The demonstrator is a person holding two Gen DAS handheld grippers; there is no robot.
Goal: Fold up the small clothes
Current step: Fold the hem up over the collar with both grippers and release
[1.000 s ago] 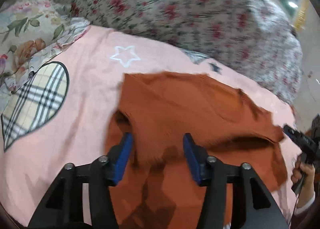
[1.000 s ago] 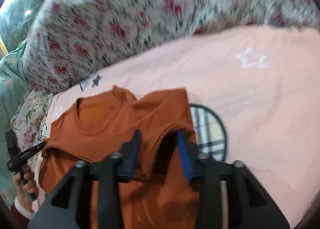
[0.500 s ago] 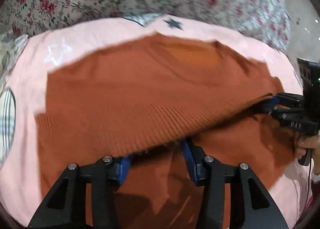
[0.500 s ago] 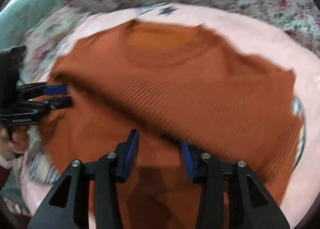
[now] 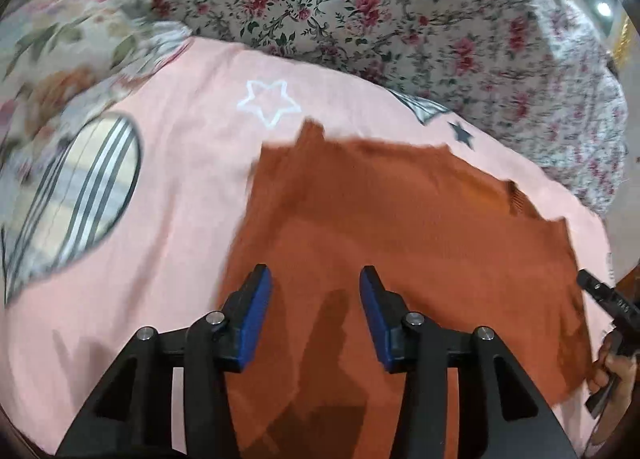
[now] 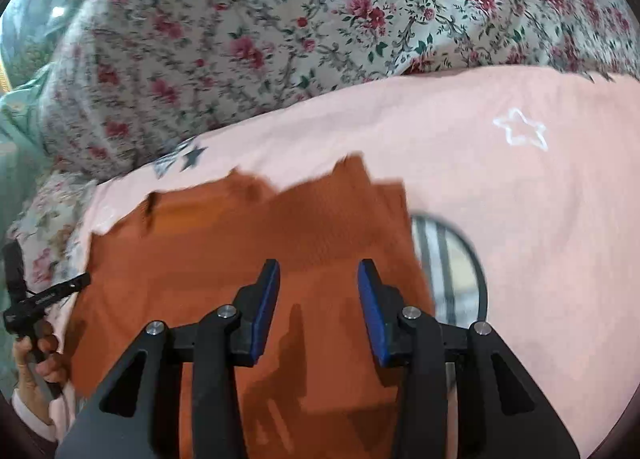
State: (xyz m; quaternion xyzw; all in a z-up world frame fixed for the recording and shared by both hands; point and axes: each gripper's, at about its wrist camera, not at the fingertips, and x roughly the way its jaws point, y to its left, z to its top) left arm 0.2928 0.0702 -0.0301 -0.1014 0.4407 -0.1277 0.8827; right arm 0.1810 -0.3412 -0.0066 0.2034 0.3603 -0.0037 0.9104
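On the pink blanket (image 5: 192,163), the orange sweater (image 5: 400,227) lies crosswise beneath both grippers, left gripper (image 5: 316,299) and right gripper (image 6: 318,291) spread, pinching nothing.

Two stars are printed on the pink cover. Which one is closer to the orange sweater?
The small dark filled star is closer; it sits just beyond the orange sweater near its far edge. The white star, only an outline, lies farther out on the pink cover.
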